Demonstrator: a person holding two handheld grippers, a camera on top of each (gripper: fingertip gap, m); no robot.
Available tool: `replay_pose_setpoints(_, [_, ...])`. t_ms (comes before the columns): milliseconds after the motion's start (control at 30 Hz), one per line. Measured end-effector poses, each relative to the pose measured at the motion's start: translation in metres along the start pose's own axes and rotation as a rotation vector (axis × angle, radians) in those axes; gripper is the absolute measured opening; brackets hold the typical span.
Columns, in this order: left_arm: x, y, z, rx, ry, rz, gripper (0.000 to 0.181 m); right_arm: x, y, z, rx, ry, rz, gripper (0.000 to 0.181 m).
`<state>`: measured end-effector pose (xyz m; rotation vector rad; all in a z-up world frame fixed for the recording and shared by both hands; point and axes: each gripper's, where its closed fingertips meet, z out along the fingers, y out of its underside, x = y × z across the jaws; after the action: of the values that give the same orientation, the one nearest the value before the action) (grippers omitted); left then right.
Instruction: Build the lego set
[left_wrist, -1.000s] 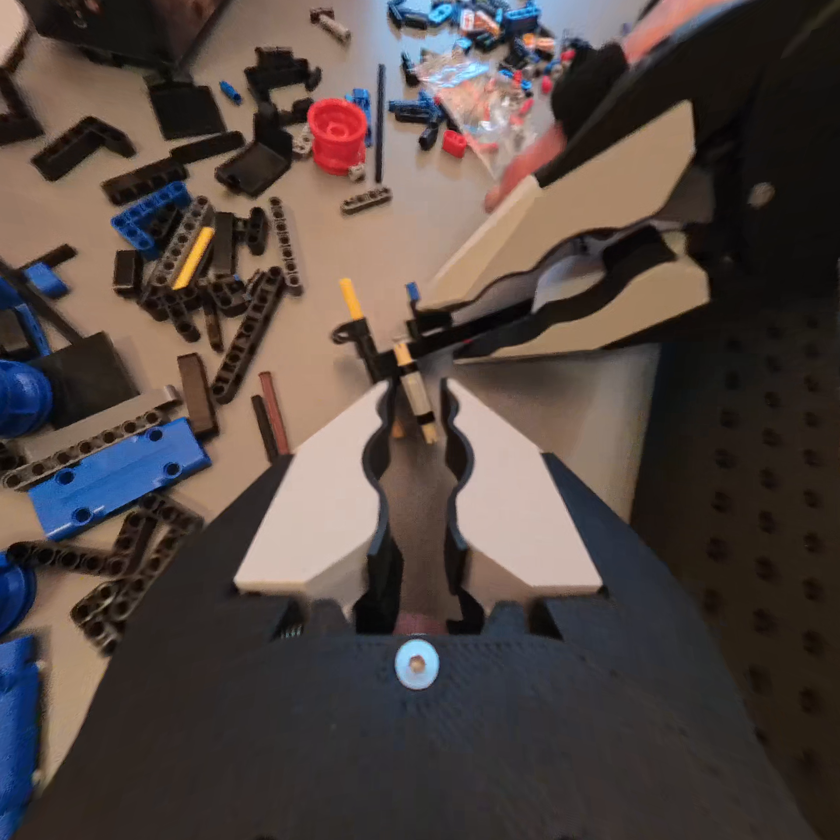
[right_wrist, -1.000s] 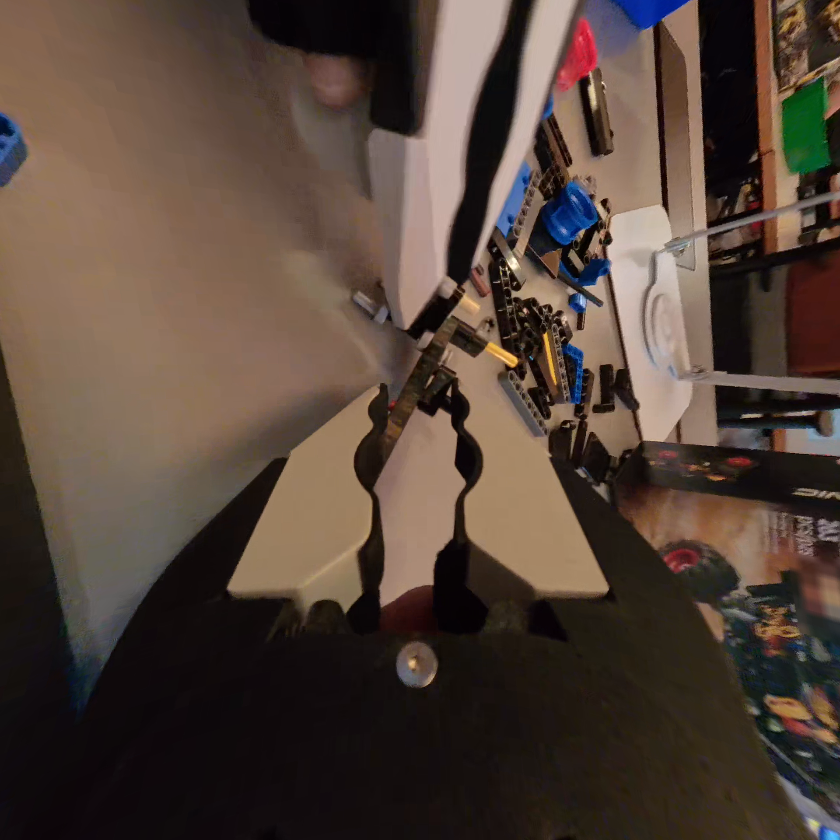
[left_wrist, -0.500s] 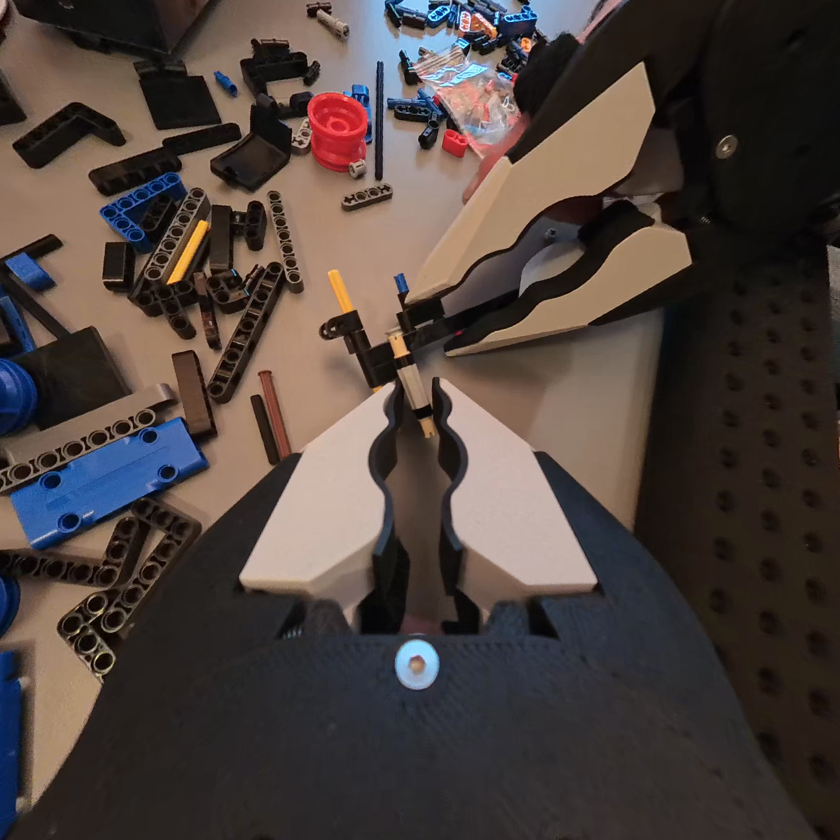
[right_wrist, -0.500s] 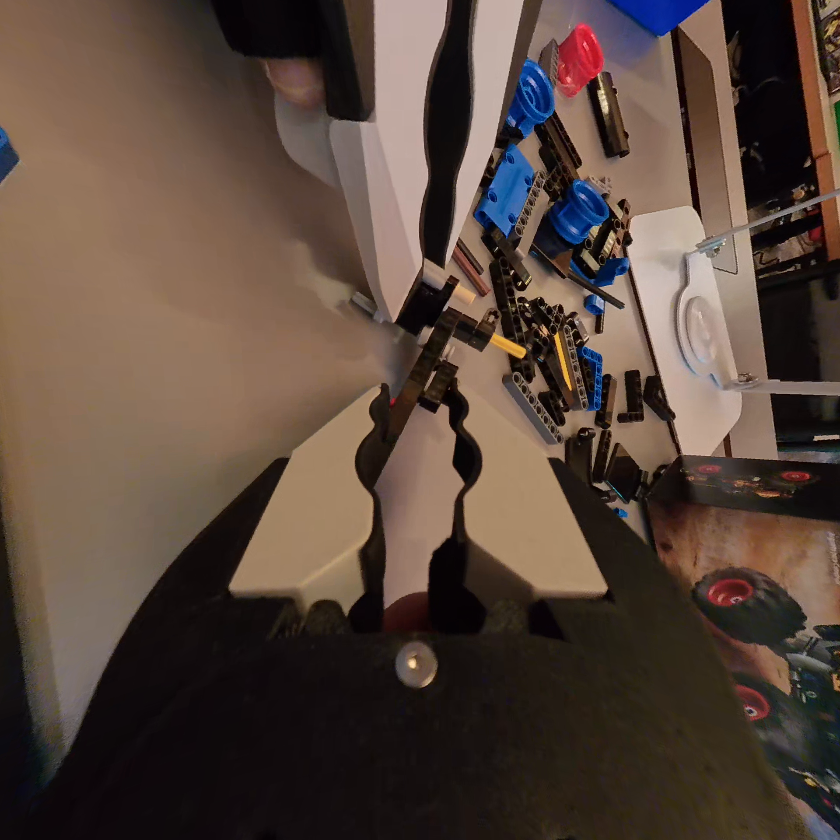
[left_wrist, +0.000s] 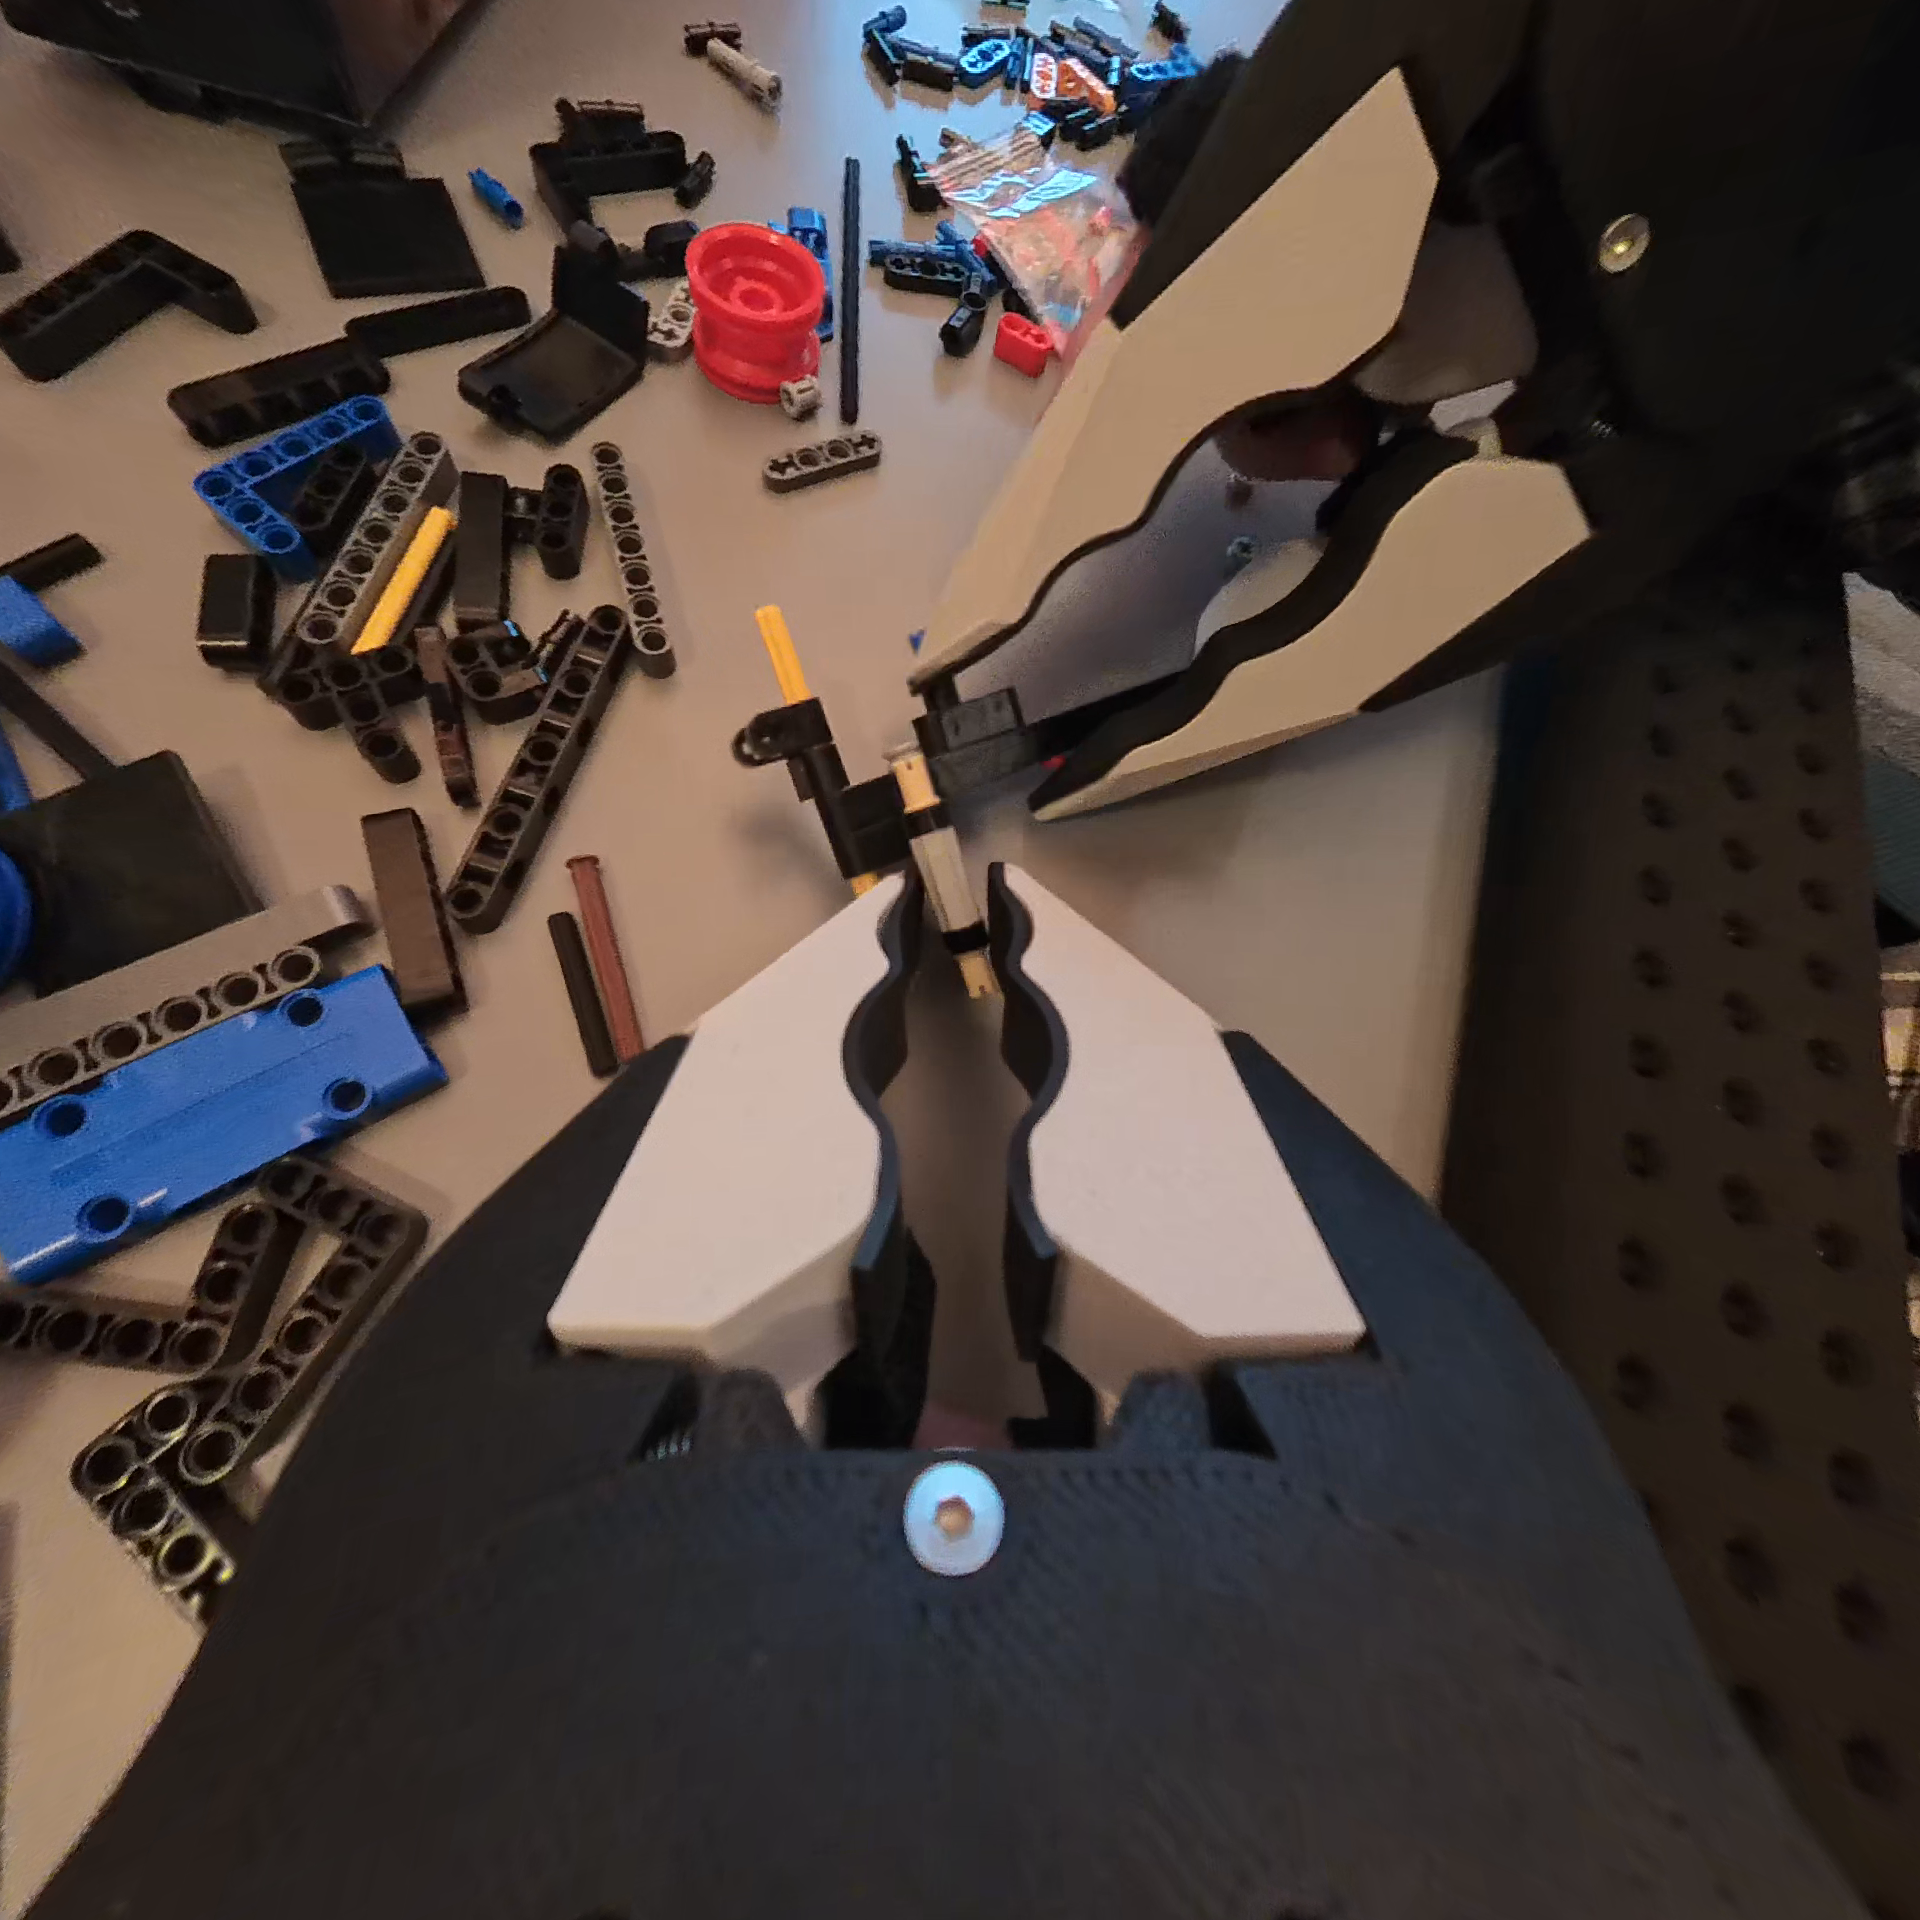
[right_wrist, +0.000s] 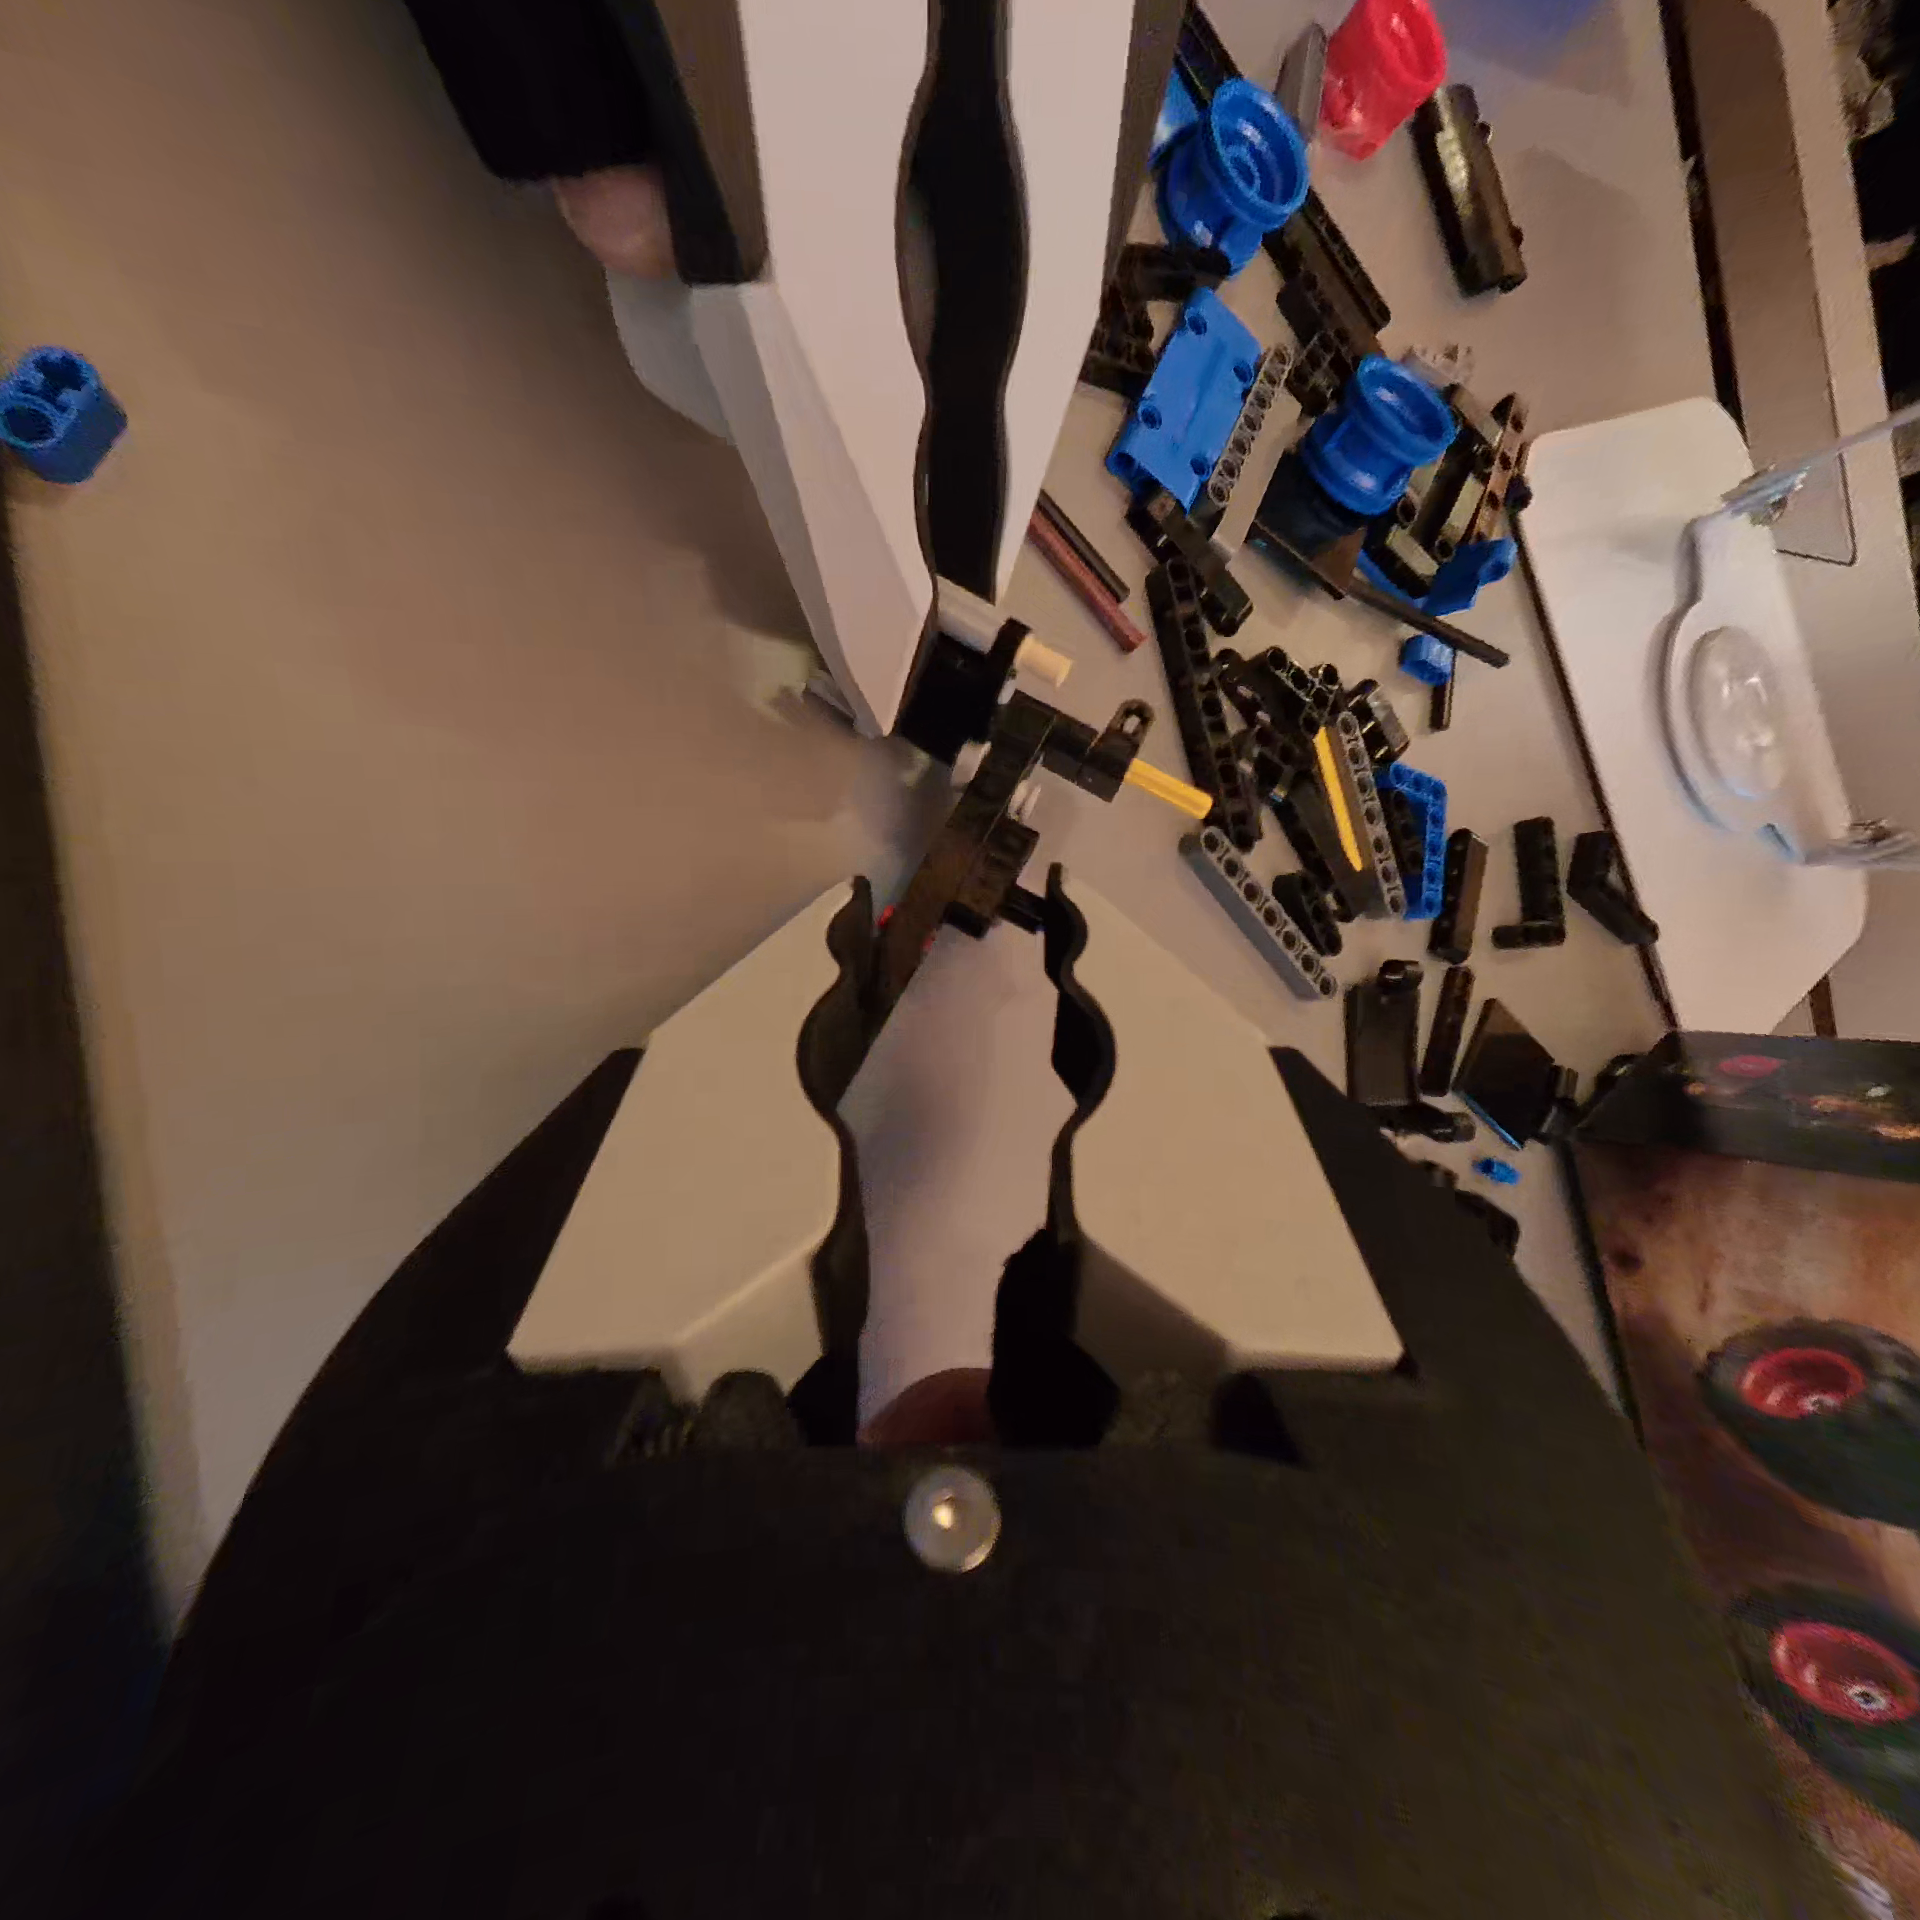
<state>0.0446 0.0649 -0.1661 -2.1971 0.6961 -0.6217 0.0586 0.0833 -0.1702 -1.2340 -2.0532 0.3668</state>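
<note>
Two tongs meet over the tabletop's near edge. The left tongs (left_wrist: 951, 914) stand narrow around a grey-and-tan pin (left_wrist: 940, 862), though whether they truly pinch it I cannot tell. The right tongs (right_wrist: 956, 899) are closed on a small black assembly (right_wrist: 987, 821) with a yellow axle (right_wrist: 1169, 787) sticking out. The step looks like seating that pin into the assembly; next comes lining it up with its hole and pressing straight. Loose black beams (left_wrist: 540, 769), a blue plate (left_wrist: 197, 1117) and a red wheel hub (left_wrist: 753, 307) lie scattered toward the far side, clear of the work.
</note>
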Motion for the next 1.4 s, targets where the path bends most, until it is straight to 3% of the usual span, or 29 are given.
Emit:
replay_pose_setpoints(267, [-0.003,-0.003,-0.002,0.019,-0.009,0.002,0.009,0.008,0.010,-0.021,0.040,0.043,0.077,0.036])
replay_pose_setpoints(433, [0.000,-0.007,-0.005,0.050,0.019,0.002,0.021,0.007,0.015,-0.030,0.051,0.009,0.108,0.035])
replay_pose_setpoints(567, [0.002,-0.005,-0.003,0.040,0.015,0.026,0.020,0.004,0.019,-0.024,0.007,0.018,0.062,0.008])
replay_pose_setpoints(633, [0.001,-0.004,-0.004,0.044,0.012,0.035,0.020,0.006,0.018,-0.022,0.003,0.038,0.049,0.007])
replay_pose_setpoints(1000, [0.003,-0.034,-0.030,0.242,-0.045,0.146,0.044,0.020,-0.002,-0.036,0.211,-0.014,0.180,0.006])
replay_pose_setpoints(1400, [0.002,-0.048,-0.044,0.343,-0.089,0.223,0.054,0.027,-0.012,-0.051,0.353,-0.035,0.244,0.007])
